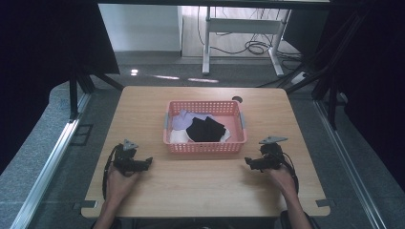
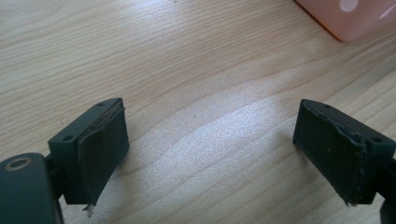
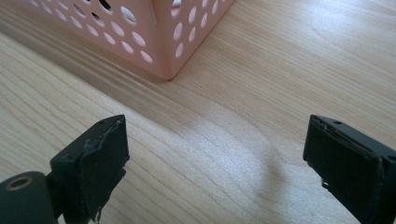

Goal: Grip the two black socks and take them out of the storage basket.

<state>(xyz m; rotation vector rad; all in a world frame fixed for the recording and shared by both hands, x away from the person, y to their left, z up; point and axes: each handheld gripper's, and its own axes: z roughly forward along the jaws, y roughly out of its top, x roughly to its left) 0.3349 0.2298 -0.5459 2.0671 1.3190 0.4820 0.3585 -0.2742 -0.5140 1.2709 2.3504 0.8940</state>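
Pink basket (image 1: 205, 145) sits mid-table with the black cloth (image 1: 206, 130) on top of the pile. We've got 2 grippers, left gripper (image 1: 145, 163) and right gripper (image 1: 249, 162), both spread wide and empty (parked beside it), so we'd come over the rim and pinch a raised fold.

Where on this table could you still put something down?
Bare wood lies between the left gripper and right gripper, in front of the pink basket, and along the table on either side. The basket itself is crowded with clothes.
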